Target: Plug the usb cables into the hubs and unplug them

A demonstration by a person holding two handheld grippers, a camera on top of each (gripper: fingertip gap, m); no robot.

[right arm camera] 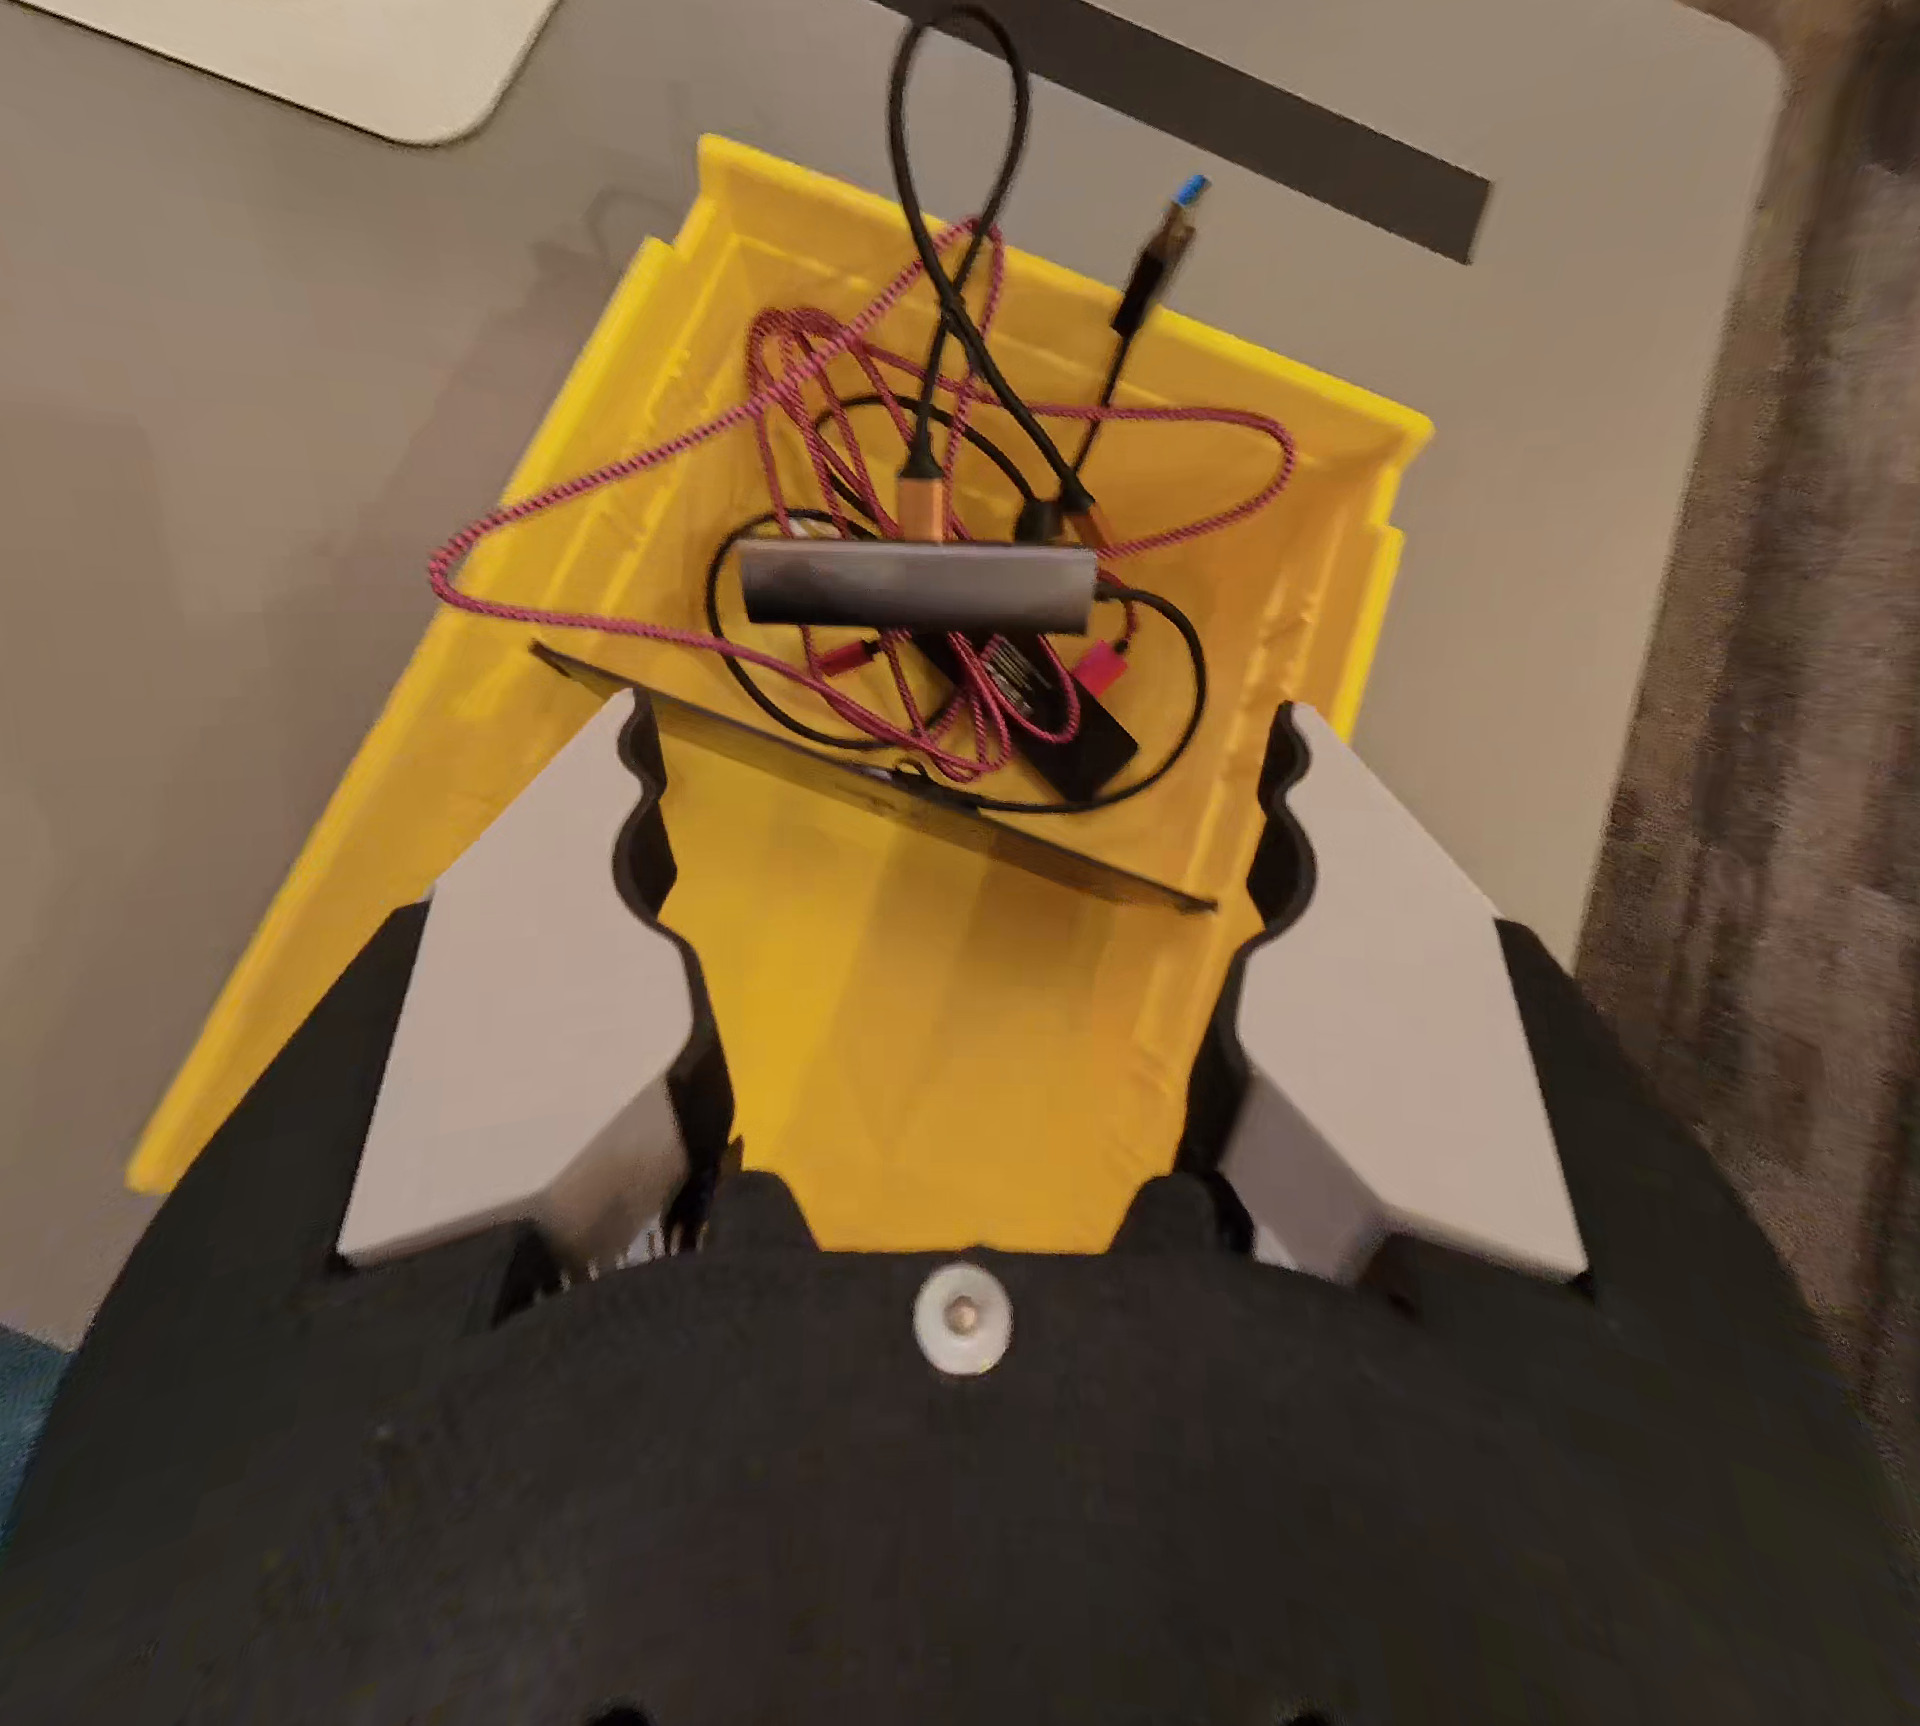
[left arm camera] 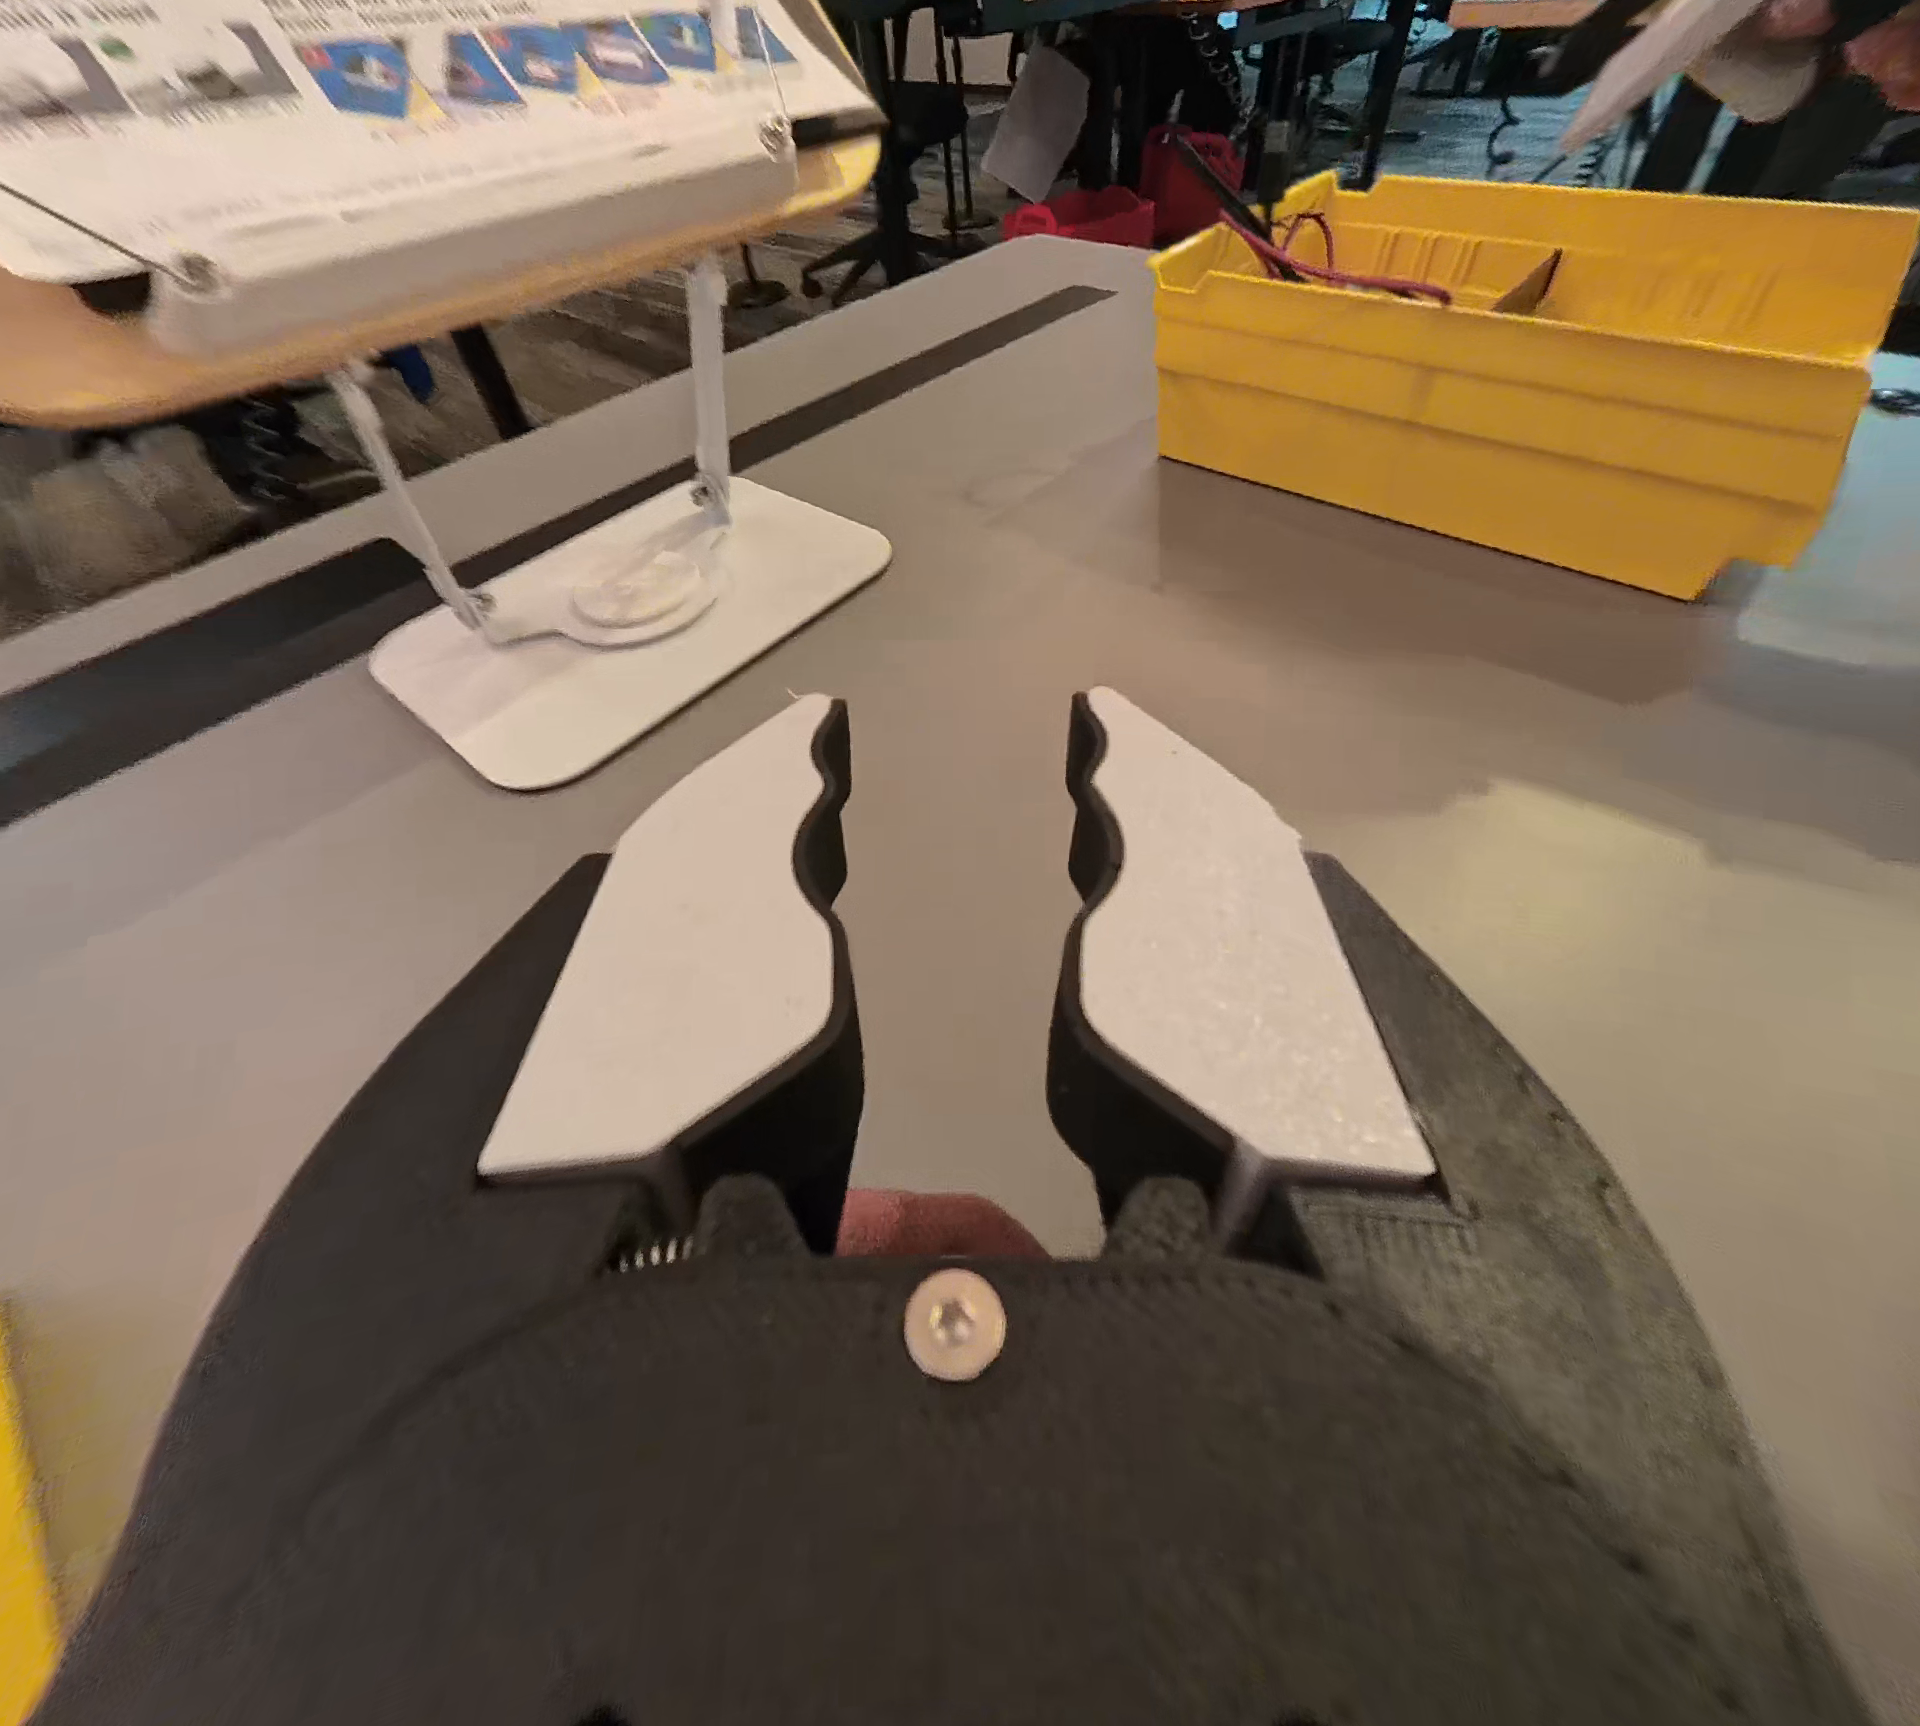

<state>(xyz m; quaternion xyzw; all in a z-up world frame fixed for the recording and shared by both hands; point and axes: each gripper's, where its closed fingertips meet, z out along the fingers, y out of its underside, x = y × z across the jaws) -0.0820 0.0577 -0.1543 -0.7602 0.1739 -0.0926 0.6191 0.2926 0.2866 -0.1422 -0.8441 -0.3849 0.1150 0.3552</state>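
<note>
Above the yellow plastic bin [right arm camera: 582,554] w/ a dark divider [right arm camera: 935,819], right gripper [right arm camera: 961,731] hangs w/ fingers spread wide, gripping nothing. Far compartment holds a grey bar-shaped usb hub [right arm camera: 914,583], a black hub [right arm camera: 1081,746] under it, plus tangled magenta braided cable [right arm camera: 582,492] and black cable [right arm camera: 961,149] looping over the rim. Left gripper [left arm camera: 958,720] sits low over grey tabletop [left arm camera: 1351,741], fingers parted, empty, near a white document stand [left arm camera: 644,637]; bin is well apart, front-right.

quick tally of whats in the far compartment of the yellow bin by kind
hubs: 2, a grey hub and a black hub
red-pink braided cables: at least 1
black cables: at least 2, tangled
total: at least 5
</note>
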